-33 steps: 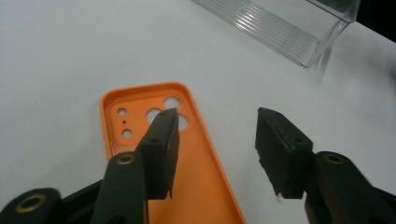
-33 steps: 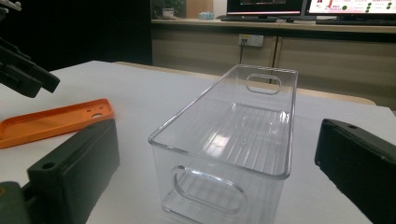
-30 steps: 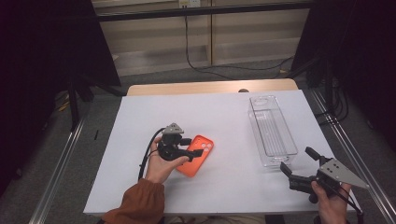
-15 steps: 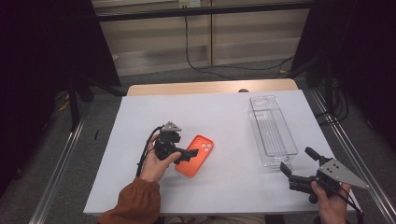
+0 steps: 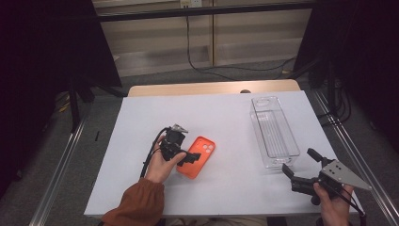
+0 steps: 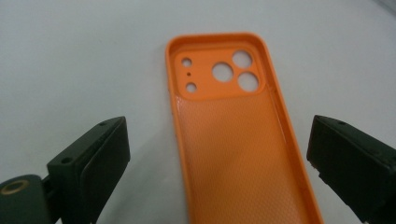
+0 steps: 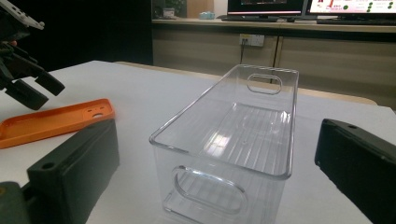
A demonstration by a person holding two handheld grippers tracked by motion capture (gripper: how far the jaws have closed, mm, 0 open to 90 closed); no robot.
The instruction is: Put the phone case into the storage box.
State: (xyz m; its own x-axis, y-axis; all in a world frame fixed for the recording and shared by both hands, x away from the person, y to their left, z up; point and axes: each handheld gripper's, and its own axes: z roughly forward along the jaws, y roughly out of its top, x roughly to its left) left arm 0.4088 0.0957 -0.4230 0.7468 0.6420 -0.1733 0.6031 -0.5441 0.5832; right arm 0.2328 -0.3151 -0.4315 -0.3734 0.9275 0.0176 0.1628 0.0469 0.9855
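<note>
On the table (image 5: 141,188) lie one orange phone case (image 5: 197,157) and one clear plastic bin (image 5: 274,132).

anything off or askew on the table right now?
Nothing stands out. The orange phone case lies flat, inside up, undamaged, between the open fingers of the left gripper. The clear bin stands upright, empty, intact, ahead of the open right gripper.

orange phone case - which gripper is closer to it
Left. The left gripper hangs right over the orange phone case, jaws open either side of it. The right gripper sits far off at the table's right, by the clear bin.
</note>
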